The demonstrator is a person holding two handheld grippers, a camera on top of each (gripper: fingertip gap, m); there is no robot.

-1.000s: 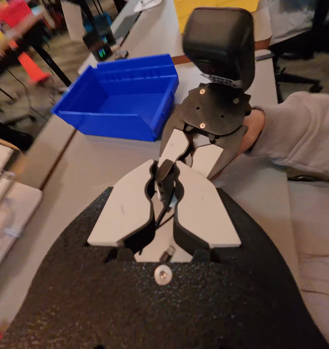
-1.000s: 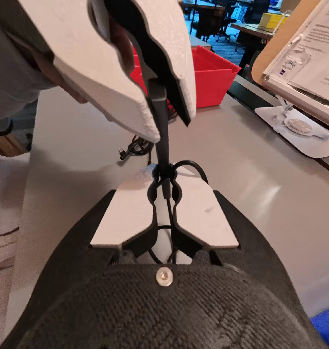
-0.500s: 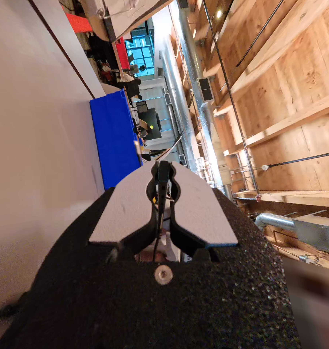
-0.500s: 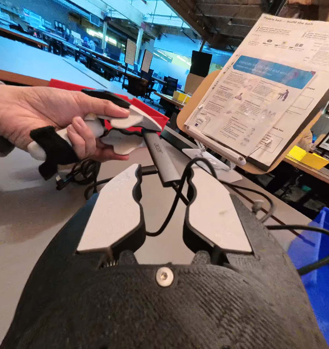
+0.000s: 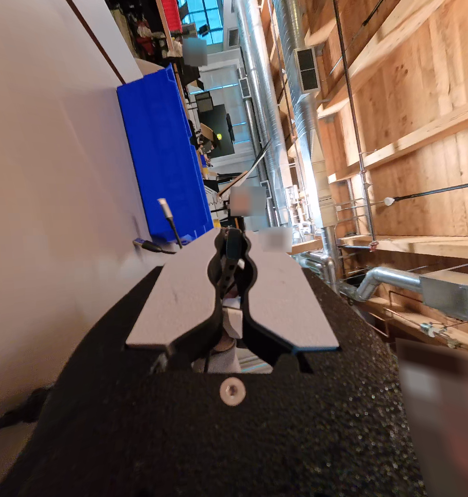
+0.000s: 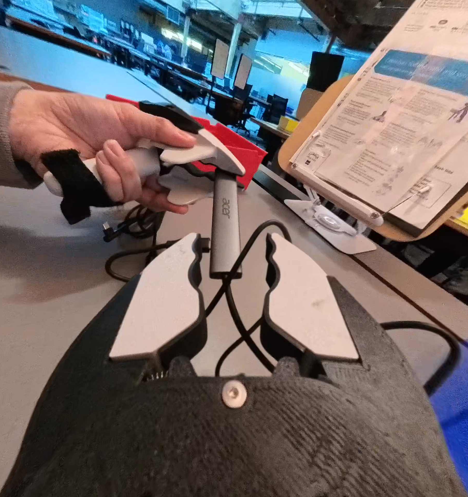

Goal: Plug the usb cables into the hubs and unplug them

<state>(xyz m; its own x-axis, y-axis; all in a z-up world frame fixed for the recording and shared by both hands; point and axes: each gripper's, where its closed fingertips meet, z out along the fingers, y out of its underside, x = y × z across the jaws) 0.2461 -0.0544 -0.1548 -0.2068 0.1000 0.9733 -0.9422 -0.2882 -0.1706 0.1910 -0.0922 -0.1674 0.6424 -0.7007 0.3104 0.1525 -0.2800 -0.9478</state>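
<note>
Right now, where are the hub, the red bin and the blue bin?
hub (image 6: 224, 228): right wrist view, middle of its grey body.
red bin (image 6: 243, 157): right wrist view, its near wall.
blue bin (image 5: 163, 150): left wrist view, its side wall.

**Right gripper let go of the hub**

A second earlier the right gripper (image 6: 233, 242) was clamped on the cable just below the grey hub (image 6: 224, 228); it then spread its fingers wide, the hub's free end hanging between them untouched. The left gripper (image 6: 214, 174) rolled onto its side, its view tipping from blue bin (image 5: 168, 161) and table to ceiling
</note>
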